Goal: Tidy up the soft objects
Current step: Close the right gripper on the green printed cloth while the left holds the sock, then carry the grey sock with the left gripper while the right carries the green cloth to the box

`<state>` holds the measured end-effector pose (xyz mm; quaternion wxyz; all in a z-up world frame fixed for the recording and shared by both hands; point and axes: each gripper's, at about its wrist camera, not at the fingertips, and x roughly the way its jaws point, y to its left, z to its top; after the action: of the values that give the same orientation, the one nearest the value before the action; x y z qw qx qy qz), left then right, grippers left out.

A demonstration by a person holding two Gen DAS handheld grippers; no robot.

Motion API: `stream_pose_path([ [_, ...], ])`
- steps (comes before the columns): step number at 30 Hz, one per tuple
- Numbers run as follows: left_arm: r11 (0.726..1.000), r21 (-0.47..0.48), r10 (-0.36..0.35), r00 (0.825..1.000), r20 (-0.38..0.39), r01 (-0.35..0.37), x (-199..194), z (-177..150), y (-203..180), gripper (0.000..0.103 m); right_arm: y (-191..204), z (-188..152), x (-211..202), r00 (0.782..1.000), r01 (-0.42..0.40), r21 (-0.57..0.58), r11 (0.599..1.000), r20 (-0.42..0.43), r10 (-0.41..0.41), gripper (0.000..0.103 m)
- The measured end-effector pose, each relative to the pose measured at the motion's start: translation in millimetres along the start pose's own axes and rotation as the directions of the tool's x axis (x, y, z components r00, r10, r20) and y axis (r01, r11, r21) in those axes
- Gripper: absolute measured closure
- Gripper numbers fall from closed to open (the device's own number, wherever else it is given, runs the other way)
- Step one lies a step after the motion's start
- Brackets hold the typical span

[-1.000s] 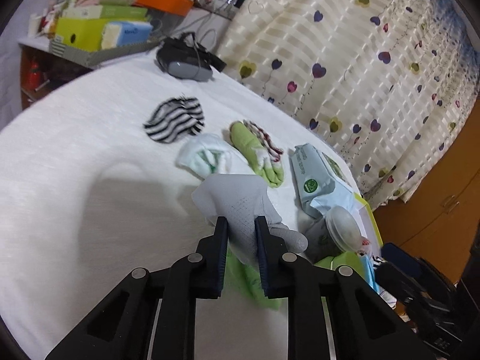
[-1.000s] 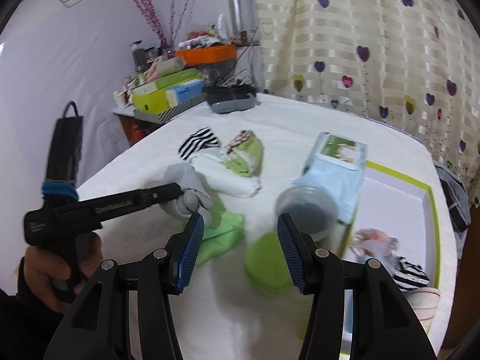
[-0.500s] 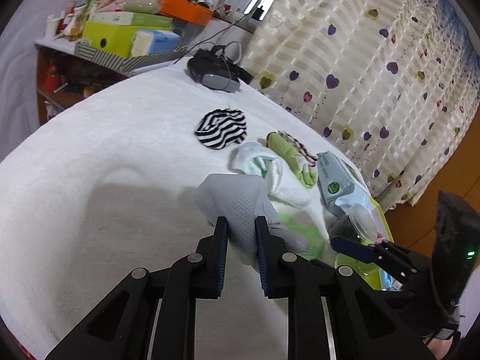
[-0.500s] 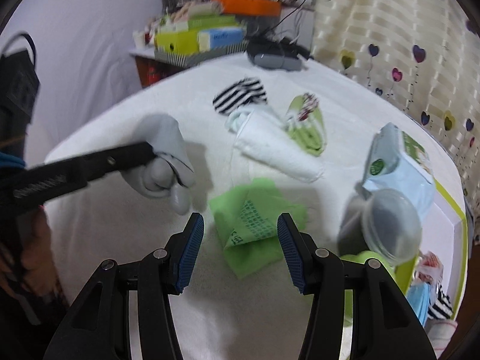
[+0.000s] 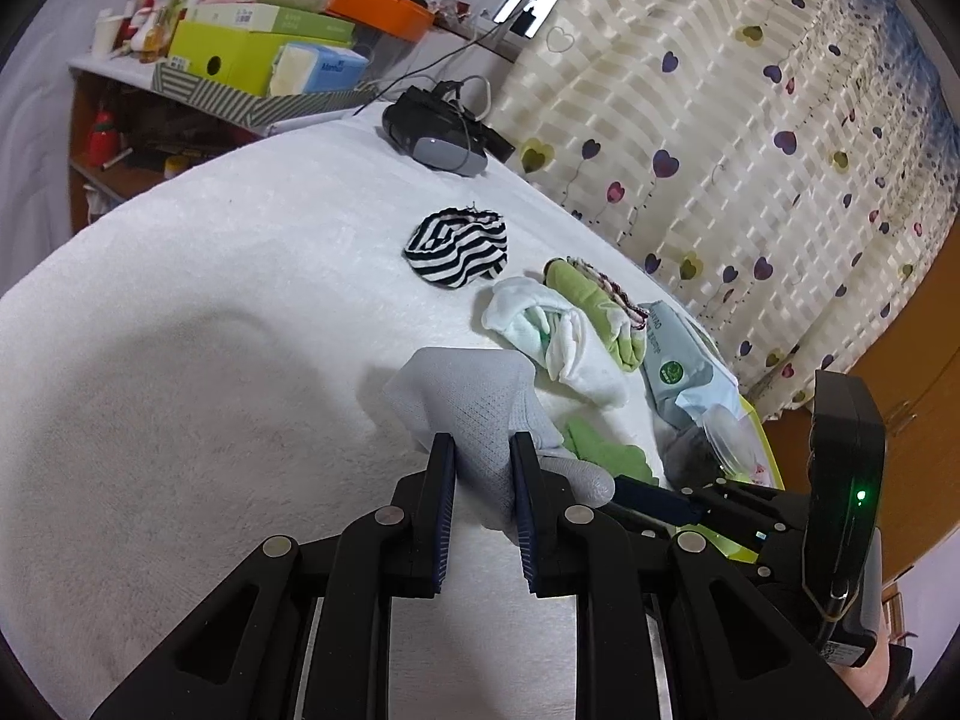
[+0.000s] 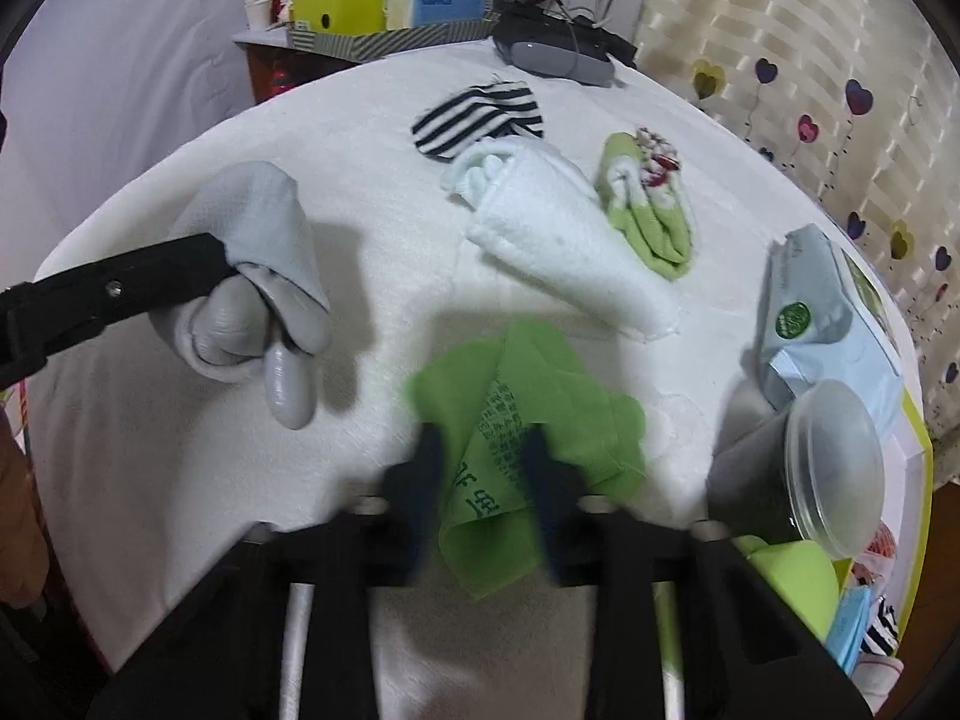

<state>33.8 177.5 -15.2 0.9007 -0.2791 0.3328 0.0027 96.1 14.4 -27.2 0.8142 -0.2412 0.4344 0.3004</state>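
My left gripper (image 5: 483, 456) is shut on a grey glove (image 5: 474, 402) and holds it above the white bed; the glove (image 6: 258, 282) hangs at the left in the right wrist view. My right gripper (image 6: 483, 444) is open, its blurred fingers on either side of a green cloth (image 6: 522, 420) with printed text lying on the bed. The green cloth (image 5: 606, 453) also shows in the left wrist view. Beyond lie a white towel (image 6: 558, 234), a striped cloth (image 6: 480, 114) and a green sock bundle (image 6: 648, 210).
A wet-wipes pack (image 6: 822, 312), a lidded plastic cup (image 6: 804, 468) and a green-rimmed white tray (image 6: 900, 450) with small items sit at the right. A dark headset (image 6: 558, 48) lies at the far edge. A cluttered shelf (image 5: 252, 54) stands beyond the bed.
My right gripper has dropped down over the green cloth and its fingers have narrowed around it. My left gripper still holds the grey glove, shifted a little left.
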Motion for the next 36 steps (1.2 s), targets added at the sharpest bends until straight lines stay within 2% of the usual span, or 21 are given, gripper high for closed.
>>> stream_pose_path([
  [1,1.000,0.000,-0.002,1.000,-0.001,0.002,0.1,-0.2,0.6,0.086,2.2,1.1,1.0,1.000,0.005,-0.009,1.000,0.001,-0.005,0.089],
  [4,1.000,0.004,-0.006,1.000,0.001,0.006,-0.7,-2.1,0.9,0.086,4.1,0.9,-1.3,1.000,0.007,-0.018,1.000,0.013,-0.007,0.097],
  [10,1.000,0.020,-0.018,1.000,0.012,0.018,-7.4,-3.6,-6.7,0.086,-2.1,2.0,-28.7,0.992,-0.036,0.014,0.999,0.118,0.034,0.098],
  [21,0.994,0.099,-0.046,0.998,0.036,0.043,-29.8,-11.8,-41.2,0.086,-0.6,-14.4,-85.6,0.956,-0.105,0.022,0.994,0.279,0.095,0.098],
  [36,0.969,0.245,-0.066,0.995,0.079,0.044,-59.8,-31.8,-107.6,0.086,-22.6,-52.6,-153.7,0.896,-0.101,0.096,0.990,0.442,0.048,0.098],
])
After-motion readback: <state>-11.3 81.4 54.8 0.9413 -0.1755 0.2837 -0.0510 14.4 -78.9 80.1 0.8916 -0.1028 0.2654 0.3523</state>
